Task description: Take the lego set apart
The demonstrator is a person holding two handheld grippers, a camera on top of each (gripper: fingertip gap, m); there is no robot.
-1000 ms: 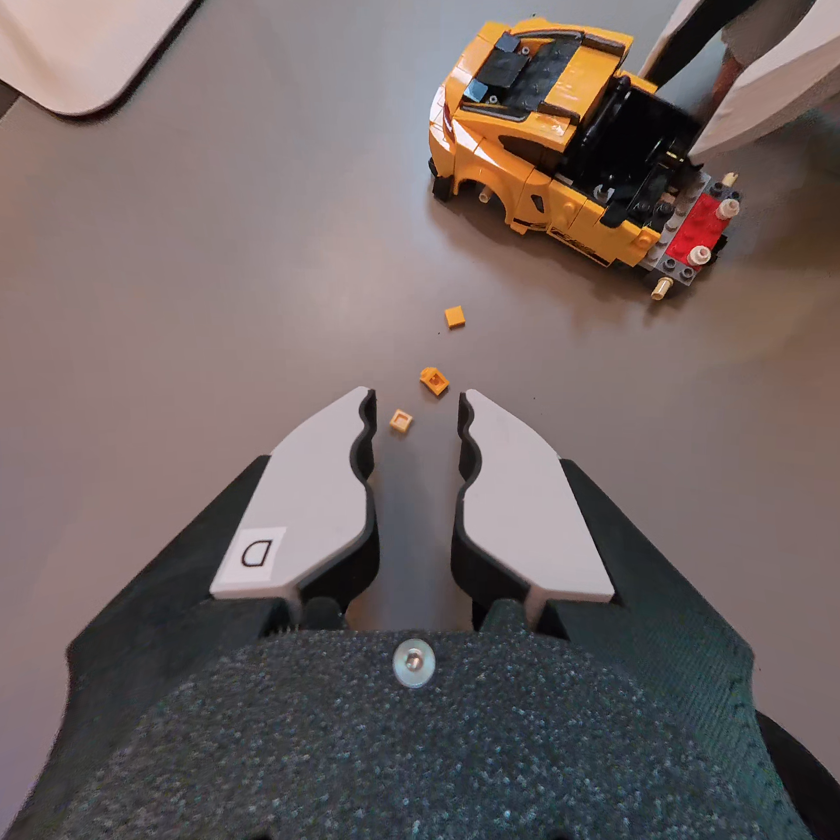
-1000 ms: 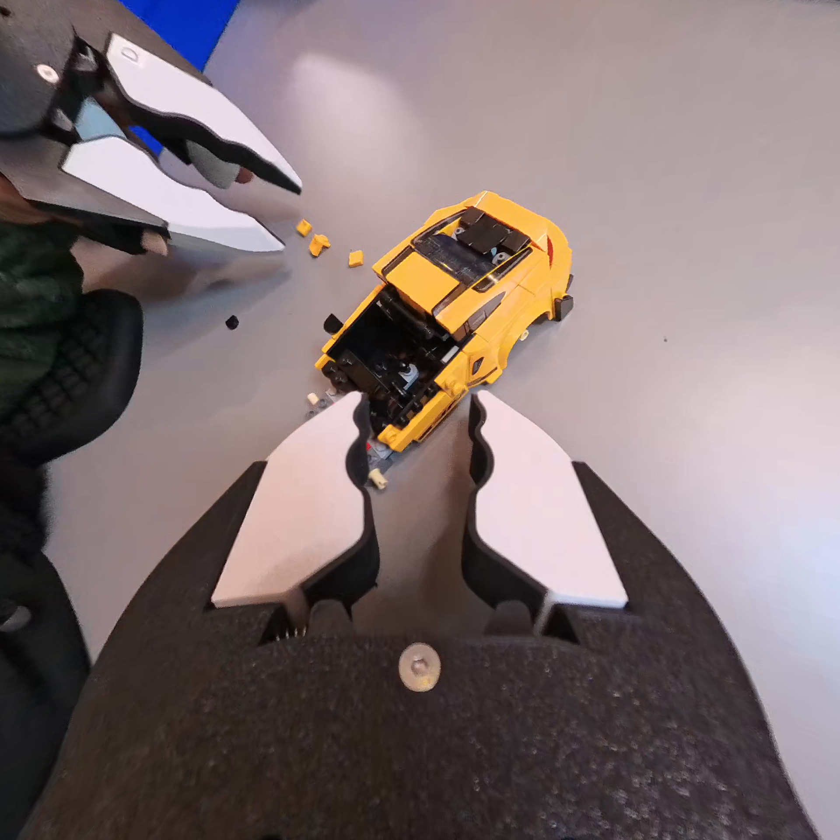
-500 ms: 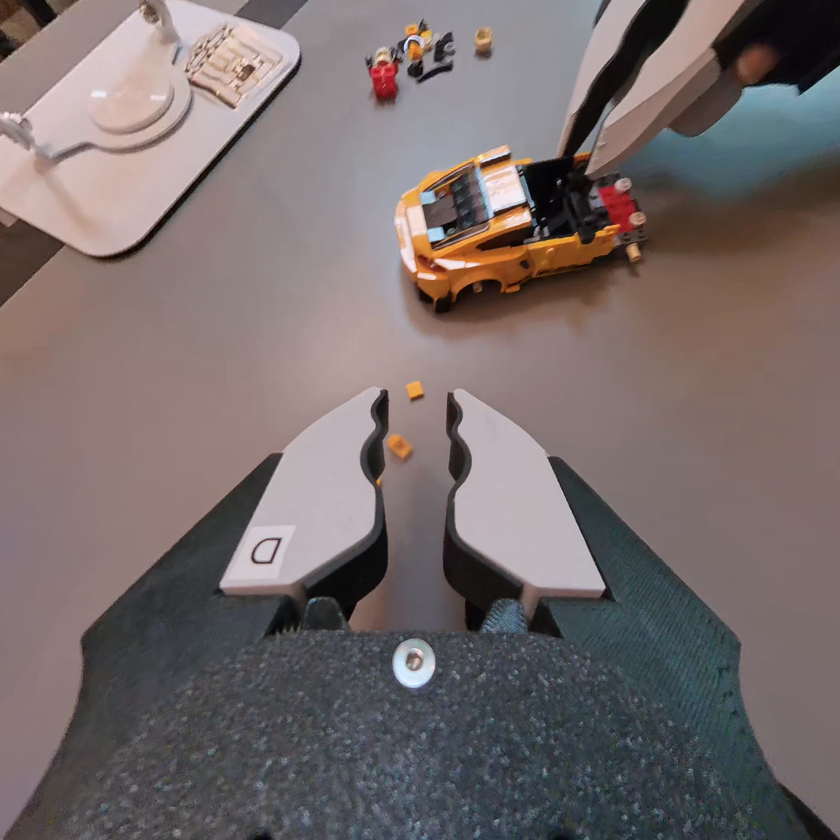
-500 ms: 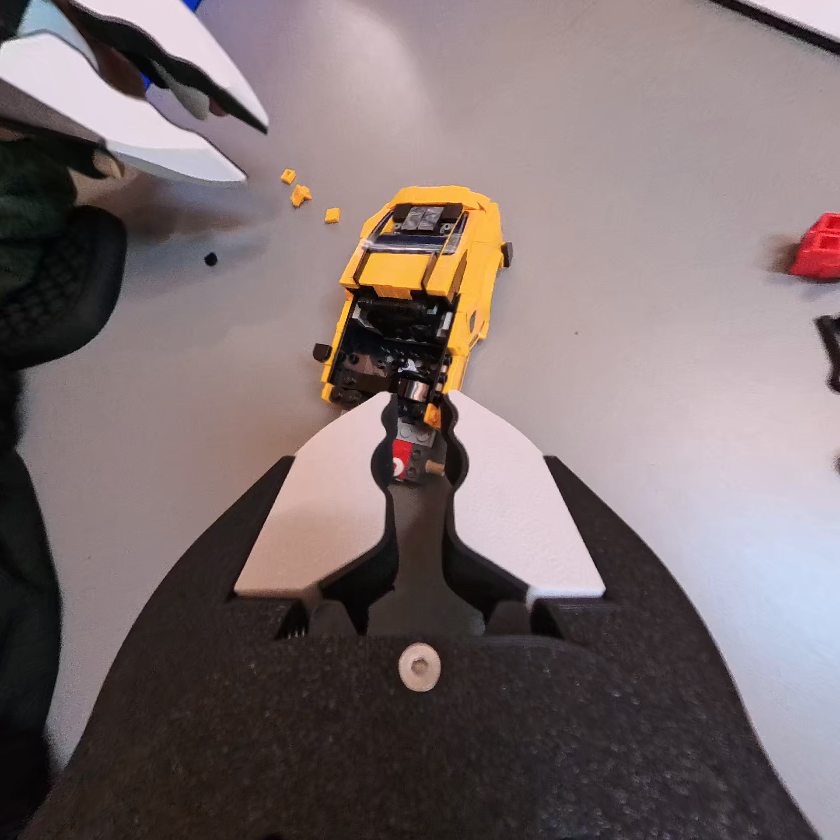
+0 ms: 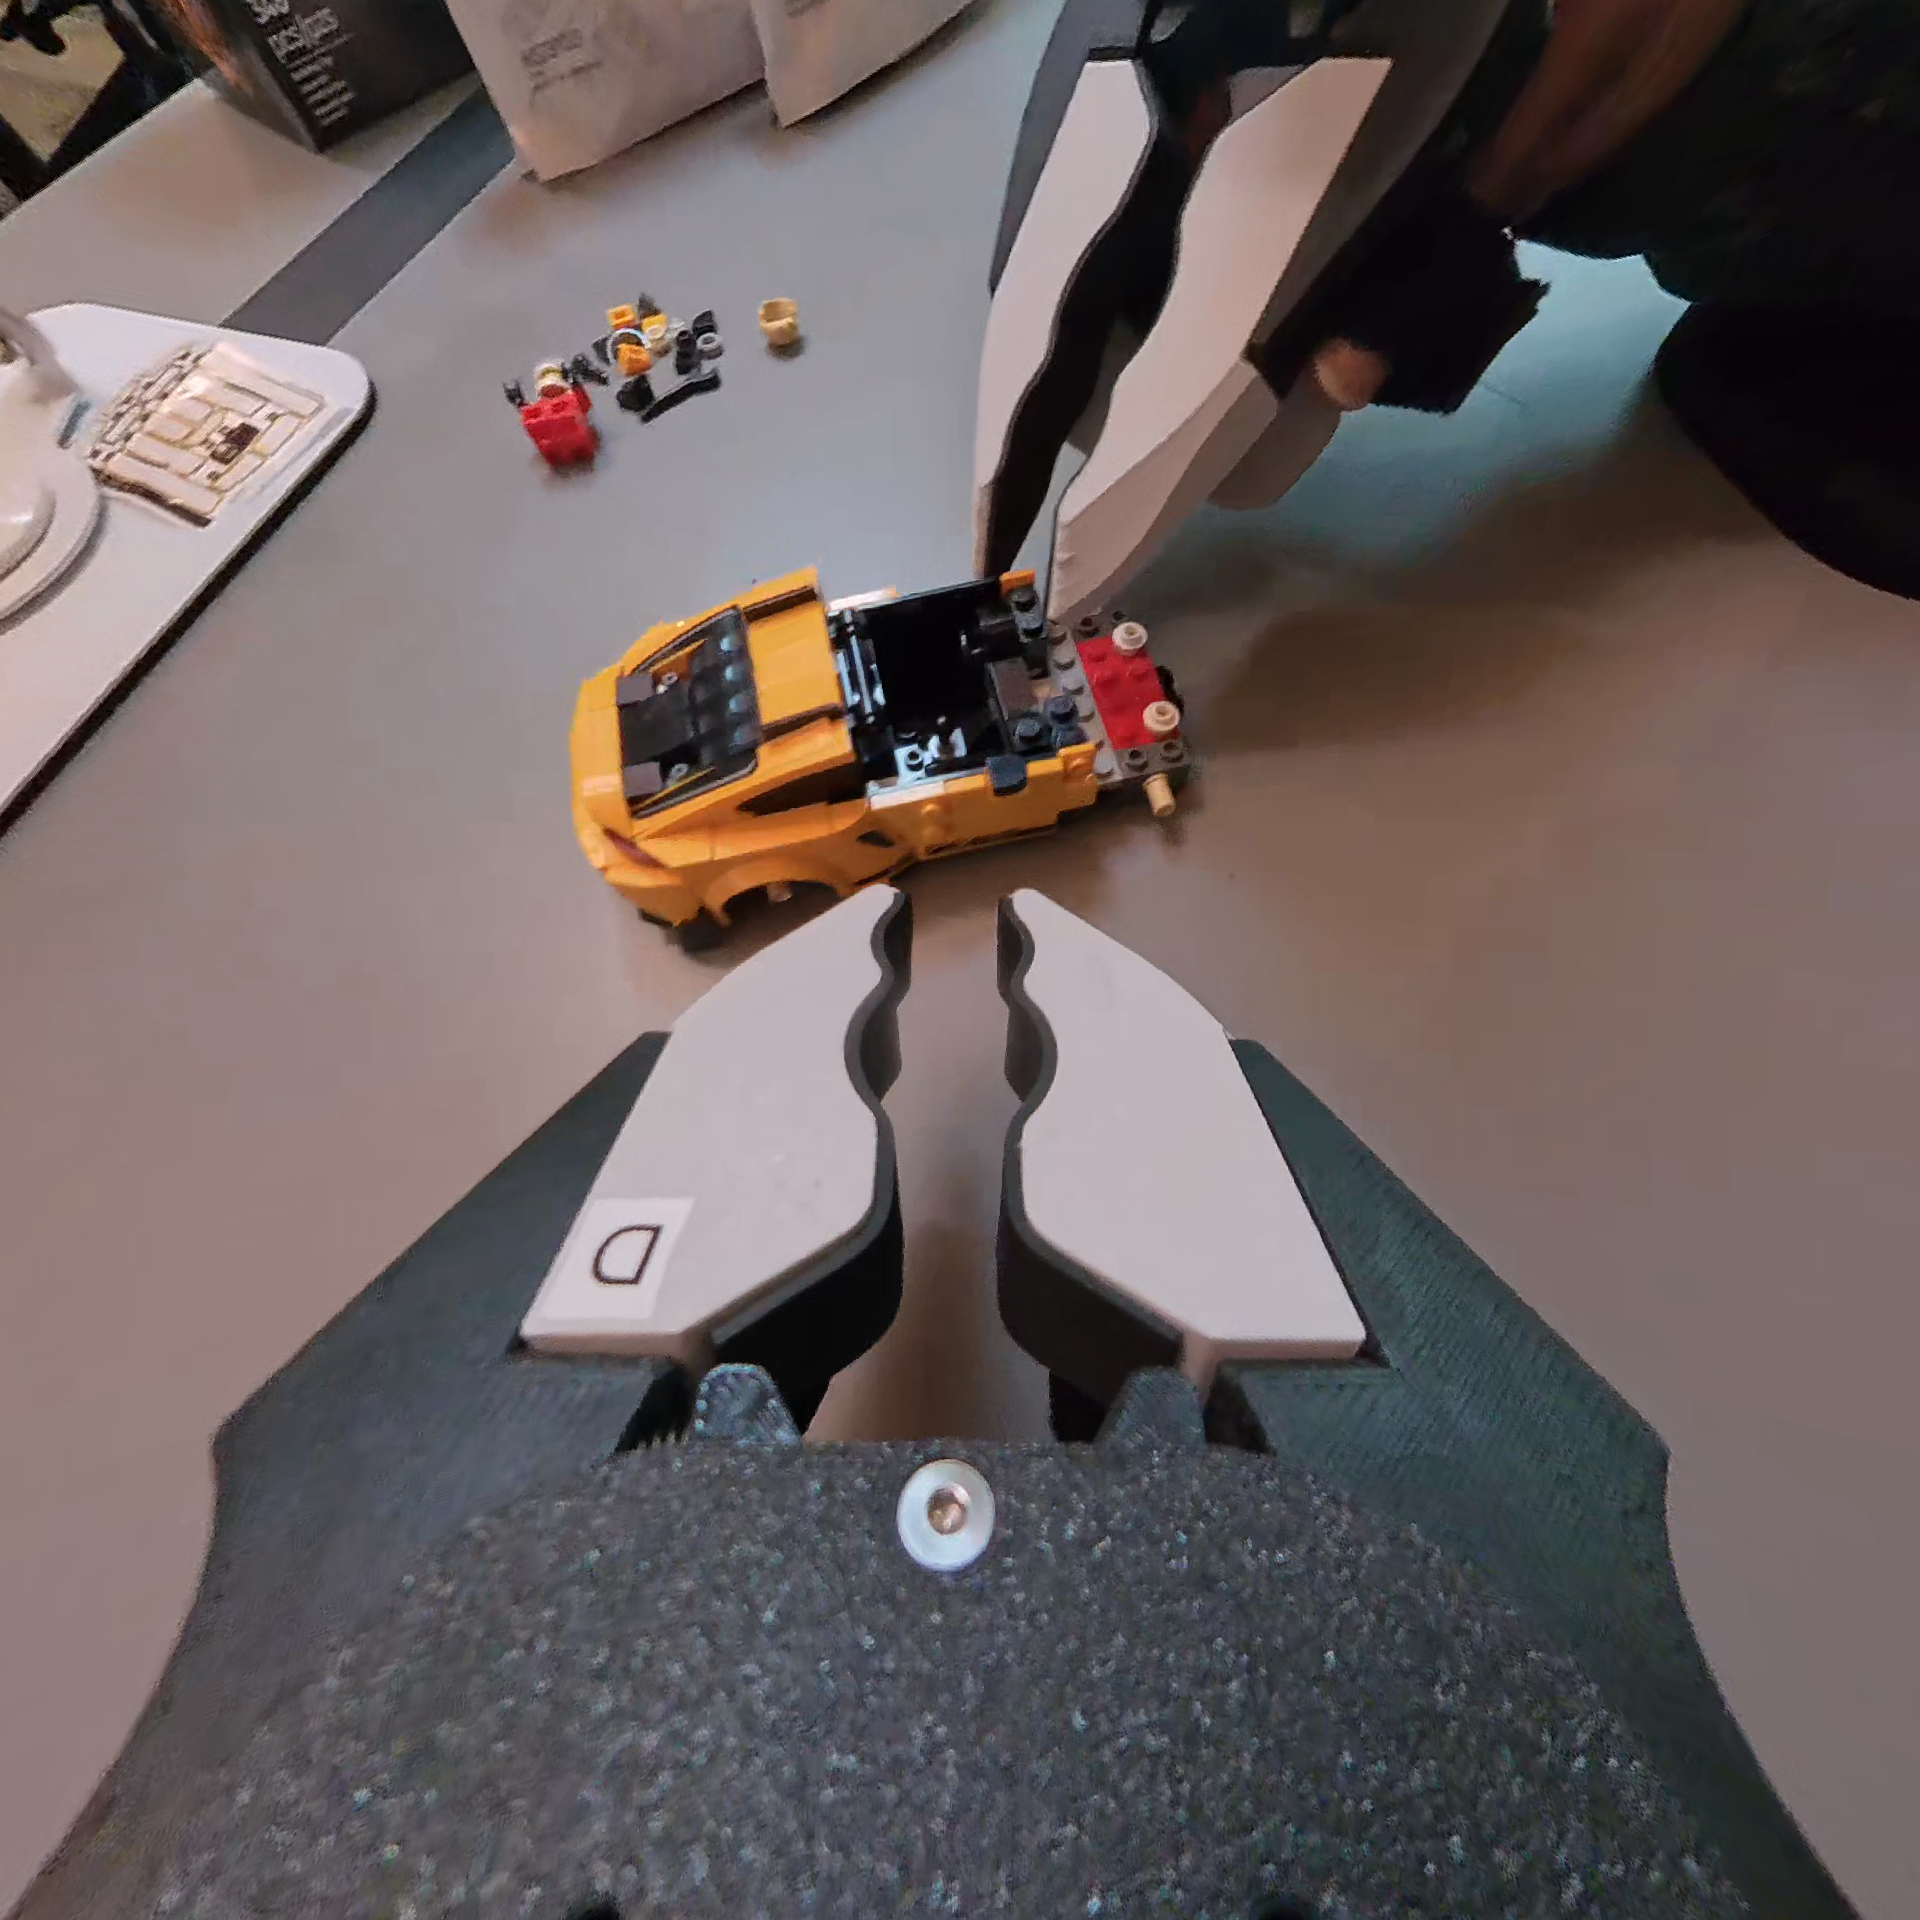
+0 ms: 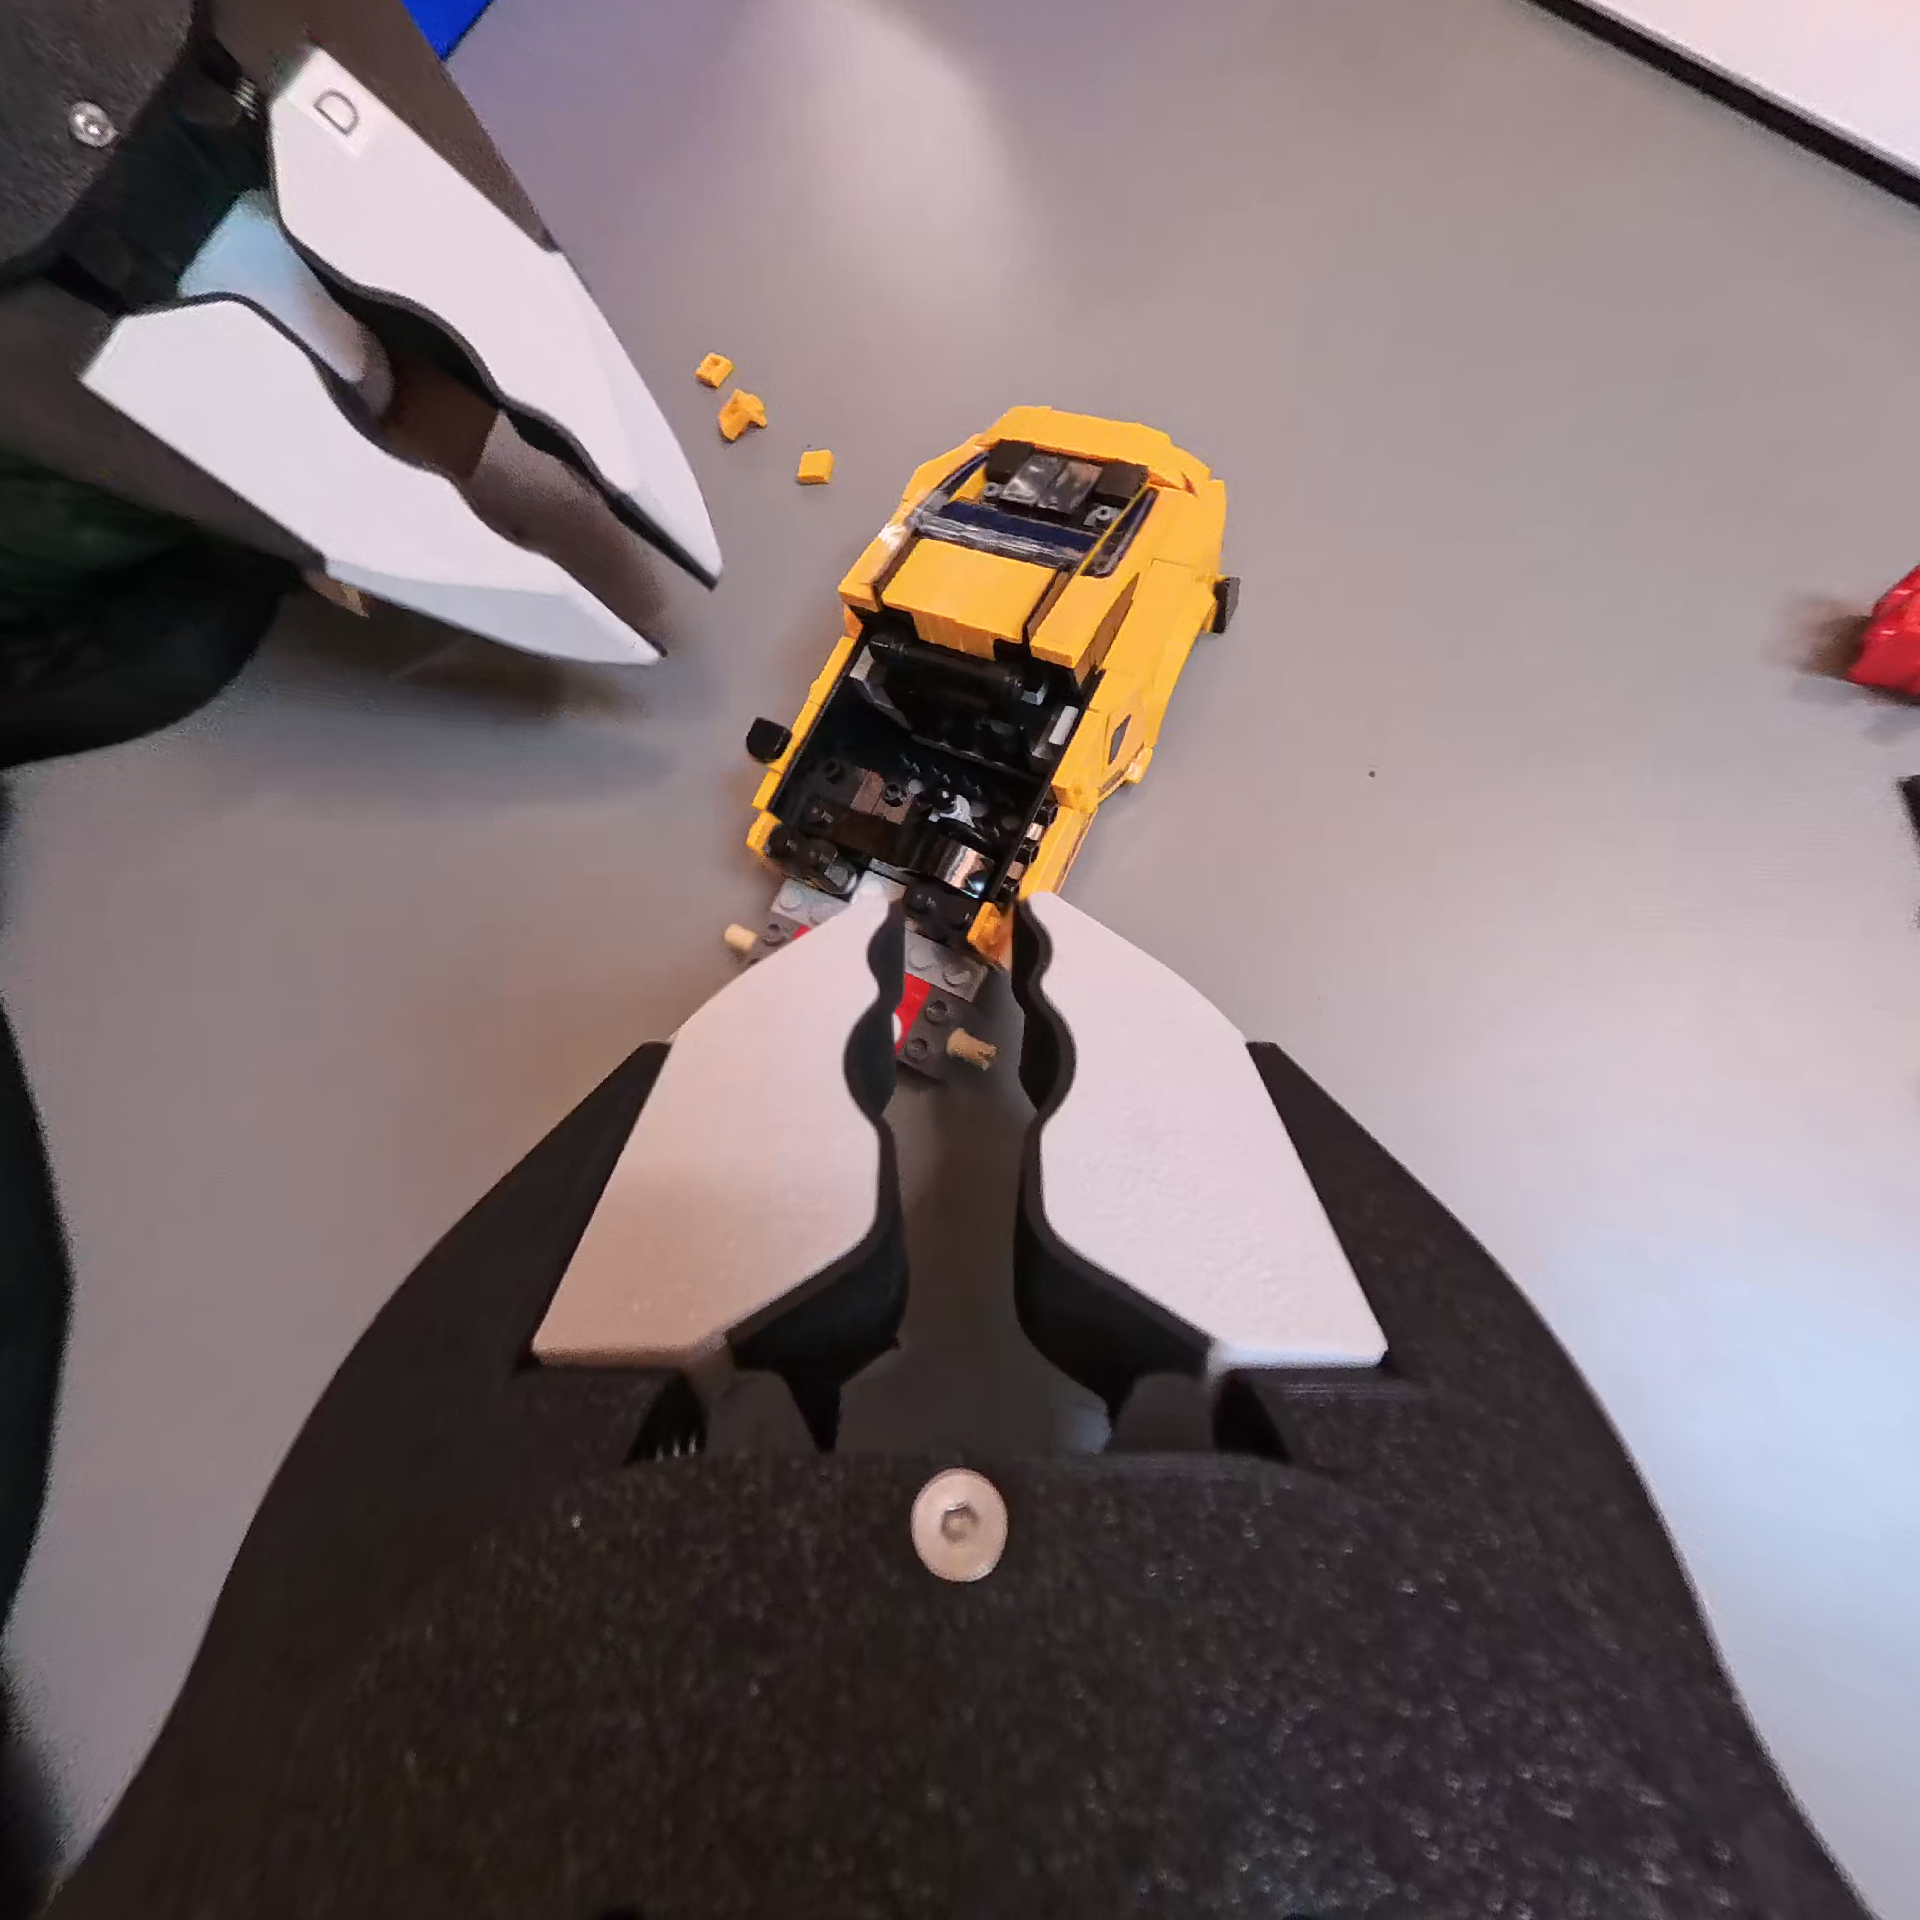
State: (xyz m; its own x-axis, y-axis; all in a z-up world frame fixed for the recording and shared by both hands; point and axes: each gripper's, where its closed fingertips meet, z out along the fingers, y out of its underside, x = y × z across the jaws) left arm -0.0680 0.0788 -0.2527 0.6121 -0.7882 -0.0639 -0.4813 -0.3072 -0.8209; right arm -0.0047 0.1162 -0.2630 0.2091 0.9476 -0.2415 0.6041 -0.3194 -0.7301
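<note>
Two tongs: left tongs (image 5: 948,914) and right tongs (image 6: 951,930), both over grey tabletop (image 5: 1455,935).
Car: yellow lego car (image 5: 831,748), partly stripped, upright on tabletop; cabin open, black inside; grey plate with red brick (image 5: 1120,681) bared at one end.
Left tongs, state: parted by a narrow gap, nothing between.
Left tongs, place: tips just short of car's yellow flank, pointed at its side; apart from it.
Right tongs, state: parted by a narrow gap; no piece clearly clamped.
Right tongs, place: tips down at stripped end of car, by black pieces next to red brick; touching or just above, cannot tell.
Loose bits near car: three small yellow pieces (image 6: 743,414) on tabletop between left tongs and car's hood; seen in right wrist view only.
Loose bits farther off: small heap (image 5: 623,358) of red, black and yellow parts, tan piece (image 5: 779,320) beside it, beyond car.
Edge of tabletop: white tray (image 5: 156,499) with sticker sheet, cut off at left; paper bags (image 5: 644,73) and dark box (image 5: 312,62) at far side, cut off at top.
Hidden: end plate of car partly under right tongs in right wrist view.
Cut off: red thing (image 6: 1893,644) at right edge, blurred.
Hard to make out: parts inside black cabin.
</note>
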